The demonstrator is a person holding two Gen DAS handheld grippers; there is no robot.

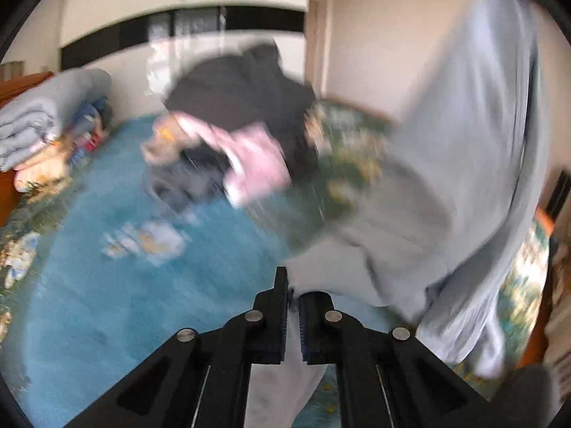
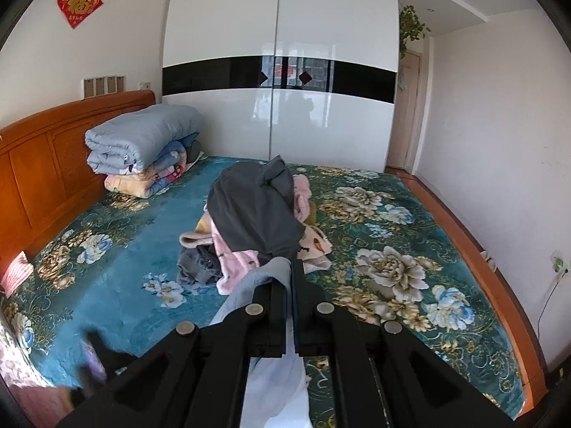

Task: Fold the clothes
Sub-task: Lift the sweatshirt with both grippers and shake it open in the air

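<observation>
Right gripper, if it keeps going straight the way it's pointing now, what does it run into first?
Probably the pile of clothes on the bed. The right gripper, shut on a light blue garment, points straight at the pile's dark grey top. Depth is hard to judge.

You face a glossy white wardrobe (image 2: 282, 82) with a black band, a wooden headboard (image 2: 46, 164) left, pale walls (image 2: 492, 125) around you

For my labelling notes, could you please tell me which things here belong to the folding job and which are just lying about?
Job:
- pale garment, gripped by left gripper and right gripper
- clothes pile
- bed

Lying about:
- folded quilts
- wardrobe
- red wall decoration
- plant
</observation>
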